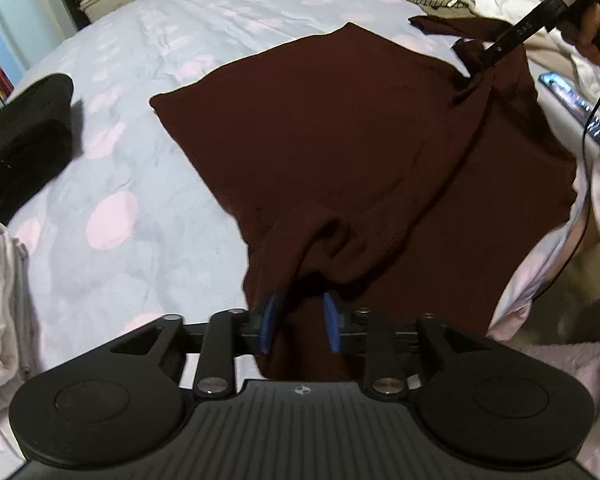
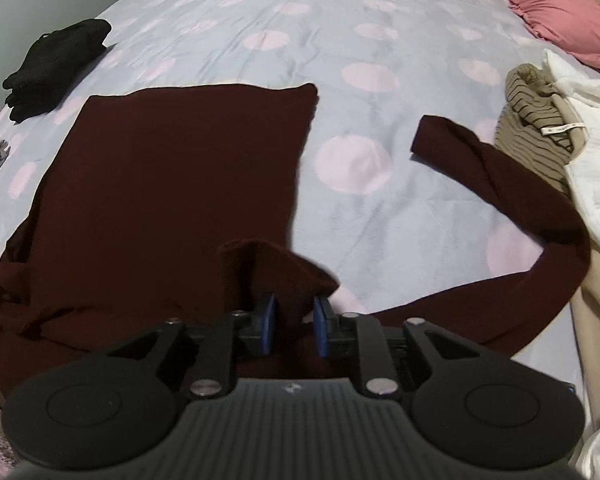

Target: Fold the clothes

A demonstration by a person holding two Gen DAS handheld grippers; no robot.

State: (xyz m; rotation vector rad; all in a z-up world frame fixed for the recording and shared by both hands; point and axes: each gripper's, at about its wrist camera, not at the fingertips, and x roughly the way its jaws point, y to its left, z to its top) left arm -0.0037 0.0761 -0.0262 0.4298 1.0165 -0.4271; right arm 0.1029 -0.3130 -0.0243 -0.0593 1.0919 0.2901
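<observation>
On bed cover [image 2: 228, 12], maroon sweater [image 2: 188, 160] lies spread flat, one sleeve [image 2: 500, 216] trailing toward 3 o'clock. Left gripper [image 1: 300, 320]: blue pads narrow, fold of sweater fabric bunched between them; cannot tell if pinched. Right gripper [image 2: 294, 322]: same, narrow gap, fabric ridge between pads. Black garment [image 2: 56, 64] at 10 o'clock, striped top [image 2: 536, 120] at 2 o'clock, pink pillow [image 2: 560, 12] beyond.
</observation>
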